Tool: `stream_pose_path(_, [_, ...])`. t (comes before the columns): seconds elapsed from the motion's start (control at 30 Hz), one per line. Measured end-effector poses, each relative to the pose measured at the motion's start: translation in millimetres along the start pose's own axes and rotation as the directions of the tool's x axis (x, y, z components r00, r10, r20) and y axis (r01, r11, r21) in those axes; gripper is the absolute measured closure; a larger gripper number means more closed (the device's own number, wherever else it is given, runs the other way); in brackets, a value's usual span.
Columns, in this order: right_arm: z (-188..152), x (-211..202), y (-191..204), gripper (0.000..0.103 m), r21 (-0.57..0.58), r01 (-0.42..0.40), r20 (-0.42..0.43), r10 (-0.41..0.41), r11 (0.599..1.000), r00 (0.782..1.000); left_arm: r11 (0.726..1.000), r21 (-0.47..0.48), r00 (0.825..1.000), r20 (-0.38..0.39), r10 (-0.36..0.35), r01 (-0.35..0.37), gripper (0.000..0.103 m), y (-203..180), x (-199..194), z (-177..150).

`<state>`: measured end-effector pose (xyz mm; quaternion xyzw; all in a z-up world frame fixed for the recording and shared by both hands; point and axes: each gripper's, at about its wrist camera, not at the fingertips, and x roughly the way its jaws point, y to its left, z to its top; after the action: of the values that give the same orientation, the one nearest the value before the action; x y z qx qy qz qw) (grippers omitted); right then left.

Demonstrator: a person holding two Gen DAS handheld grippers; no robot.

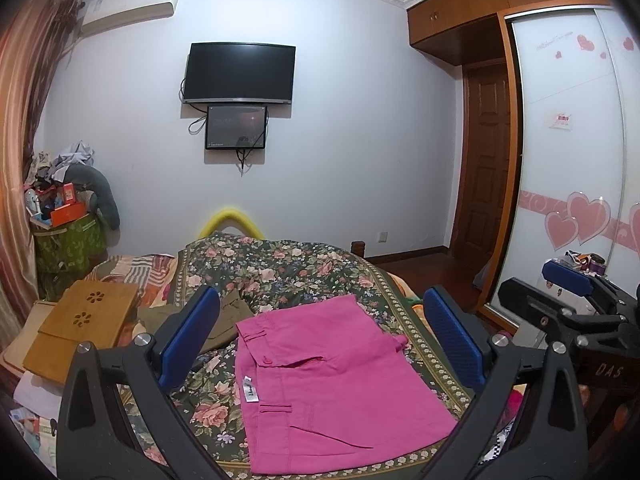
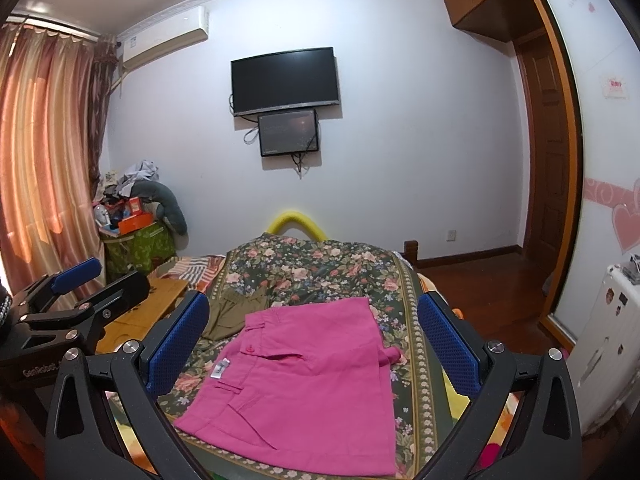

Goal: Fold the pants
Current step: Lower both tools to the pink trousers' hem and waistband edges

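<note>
Pink pants (image 1: 332, 376) lie folded into a compact rectangle on the floral bedspread (image 1: 288, 268), waistband to the left with a white label showing. They also show in the right wrist view (image 2: 304, 376). My left gripper (image 1: 320, 336) is open and empty, held above the pants. My right gripper (image 2: 316, 336) is open and empty, also above them. The right gripper shows at the right edge of the left wrist view (image 1: 576, 300); the left gripper shows at the left edge of the right wrist view (image 2: 80, 292).
An olive-green garment (image 1: 224, 316) lies crumpled behind the pink pants. A bamboo lap tray (image 1: 80, 328) sits at the bed's left. A cluttered green hamper (image 1: 68, 240) stands by the curtain. A wardrobe (image 1: 568, 160) and wooden floor lie right.
</note>
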<state>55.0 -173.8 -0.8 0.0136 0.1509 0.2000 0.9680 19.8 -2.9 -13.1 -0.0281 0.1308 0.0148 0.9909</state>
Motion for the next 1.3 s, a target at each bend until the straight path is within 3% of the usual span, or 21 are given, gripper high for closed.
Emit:
stream_pose_path(0.37, [-18.4, 46.3, -31.3, 0.000, 0.067, 0.053, -0.110, -0.045, 0.996, 0.993, 0.998, 0.015, 0.989, -0.134, 0.070, -0.068, 0.000, 26.9, 68.5, -21.7])
stream_pose_path(0.5, [-33.4, 72.4, -44.7, 0.000, 0.041, 0.096, -0.168, -0.088, 0.995, 0.982, 0.996, 0.028, 0.969, -0.228, 0.092, -0.088, 0.000, 44.1, 110.9, -37.1])
stream_pose_path(0.6, [-46.0, 94.9, -56.2, 0.000, 0.004, 0.131, -0.223, -0.127, 0.991, 0.967, 0.994, 0.051, 0.946, -0.306, 0.111, -0.100, 0.000, 55.4, 146.6, -52.5])
stream_pose_path(0.7, [-56.1, 116.0, -67.3, 0.000, -0.030, 0.137, -0.278, -0.140, 0.990, 0.950, 0.995, 0.048, 0.913, -0.396, 0.101, -0.090, 0.000, 70.0, 182.4, -70.0])
stream_pose_path(0.87, [-75.5, 152.8, -86.6, 0.001, -0.054, 0.124, -0.375, -0.135, 0.991, 0.917, 0.998, -0.020, 0.828, -0.559, 0.043, -0.065, 0.000, 92.4, 235.5, -108.0])
stream_pose_path(0.93, [-81.4, 164.7, -91.7, 0.003, -0.051, 0.107, -0.404, -0.118, 0.993, 0.907, 0.997, -0.029, 0.801, -0.598, 0.038, -0.069, 0.006, 98.8, 248.7, -119.5])
stream_pose_path(1.0, [-87.5, 180.7, -96.2, 0.005, -0.044, 0.079, -0.433, -0.090, 0.996, 0.897, 0.997, -0.030, 0.768, -0.639, 0.032, -0.067, 0.017, 103.9, 263.0, -131.6])
stream_pose_path(1.07, [-92.6, 192.6, -99.5, 0.009, -0.039, 0.052, -0.457, -0.064, 0.998, 0.887, 0.997, -0.045, 0.744, -0.668, 0.012, -0.057, 0.021, 107.5, 273.9, -139.8])
stream_pose_path(1.13, [-98.3, 208.1, -103.4, 0.019, -0.035, 0.019, -0.481, -0.034, 0.999, 0.876, 0.997, -0.065, 0.724, -0.690, -0.014, -0.044, 0.029, 109.2, 282.7, -145.7])
stream_pose_path(1.2, [-103.4, 222.5, -105.1, 0.029, -0.031, -0.018, -0.511, -0.001, 0.999, 0.859, 0.994, -0.105, 0.691, -0.719, -0.074, -0.003, 0.061, 109.3, 290.4, -151.6])
stream_pose_path(1.27, [-107.9, 235.8, -104.0, 0.033, -0.034, -0.044, -0.531, 0.019, 0.998, 0.847, 0.989, -0.146, 0.653, -0.747, -0.124, 0.021, 0.069, 108.9, 296.1, -158.4])
stream_pose_path(1.3, [-110.9, 244.6, -103.6, 0.034, -0.039, -0.059, -0.543, 0.028, 0.998, 0.839, 0.989, -0.143, 0.647, -0.752, -0.121, 0.019, 0.069, 108.4, 298.3, -160.5])
